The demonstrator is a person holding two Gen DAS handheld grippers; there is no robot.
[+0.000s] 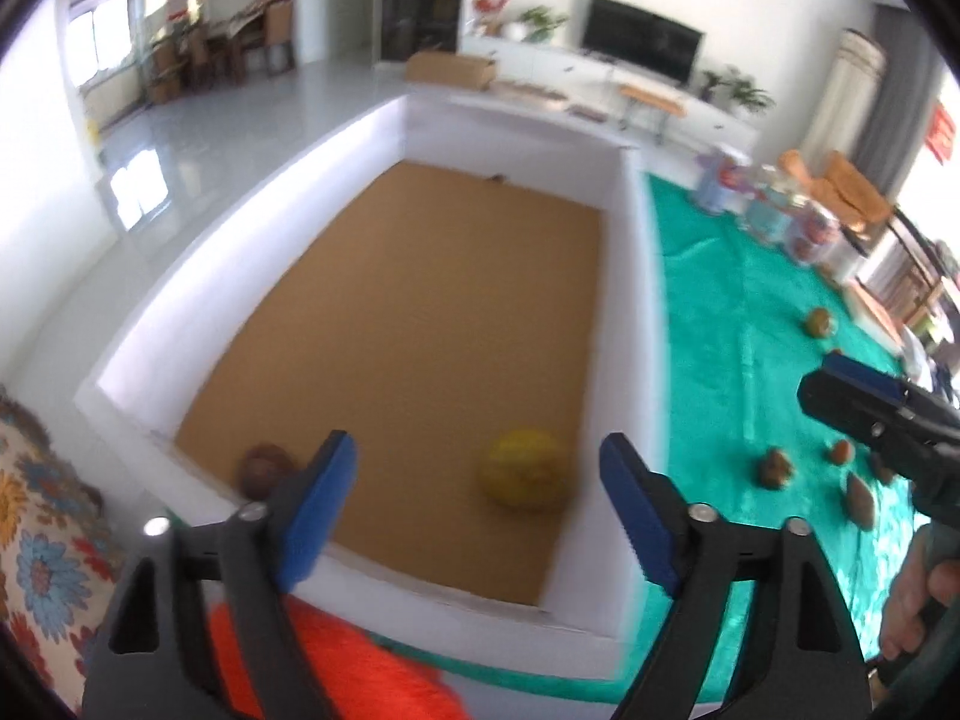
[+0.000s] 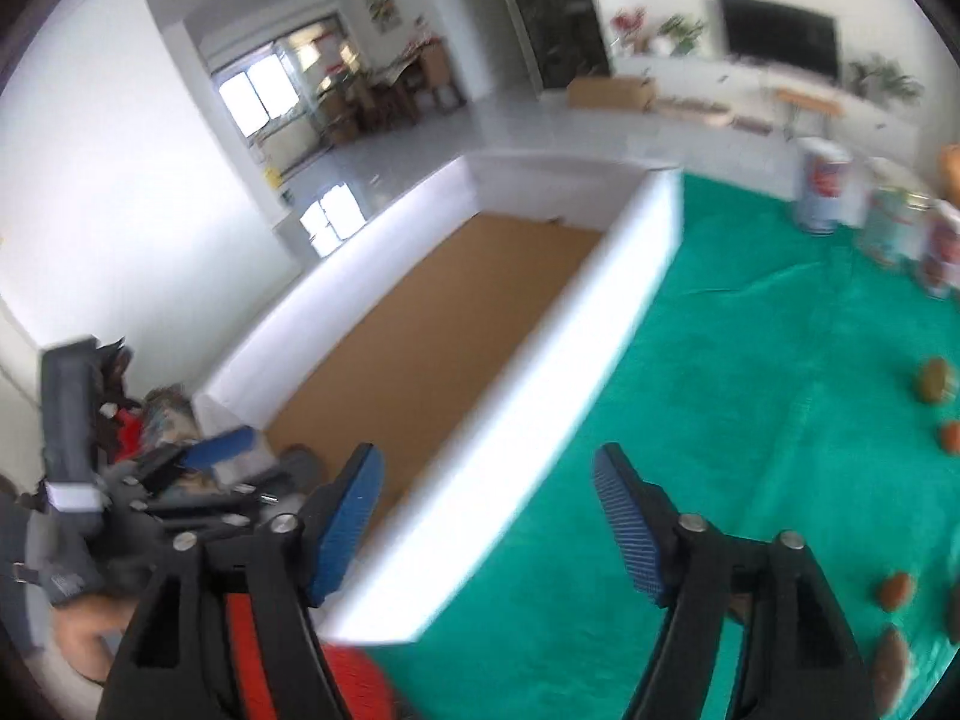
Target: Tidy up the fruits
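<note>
A white-walled box [image 1: 642,324] with a brown cardboard floor holds a yellow round fruit [image 1: 523,468] near its right wall and a brown fruit [image 1: 264,468] in its near left corner. My left gripper [image 1: 480,468] hangs open above the box's near end, nothing between its blue pads. My right gripper [image 2: 487,489] is open over the box's [image 2: 558,360] right wall and the green cloth [image 2: 750,390], empty. Several small brown fruits [image 1: 774,468] lie on the cloth to the right; some show in the right wrist view [image 2: 897,591]. The right gripper [image 1: 864,402] shows at the left view's right edge.
Cans and jars [image 1: 774,204] stand at the cloth's far right, seen too in the right wrist view [image 2: 825,186]. A flowered fabric [image 1: 42,546] and an orange-red item [image 1: 336,660] lie near the box's front. A hand [image 1: 918,612] holds the right tool.
</note>
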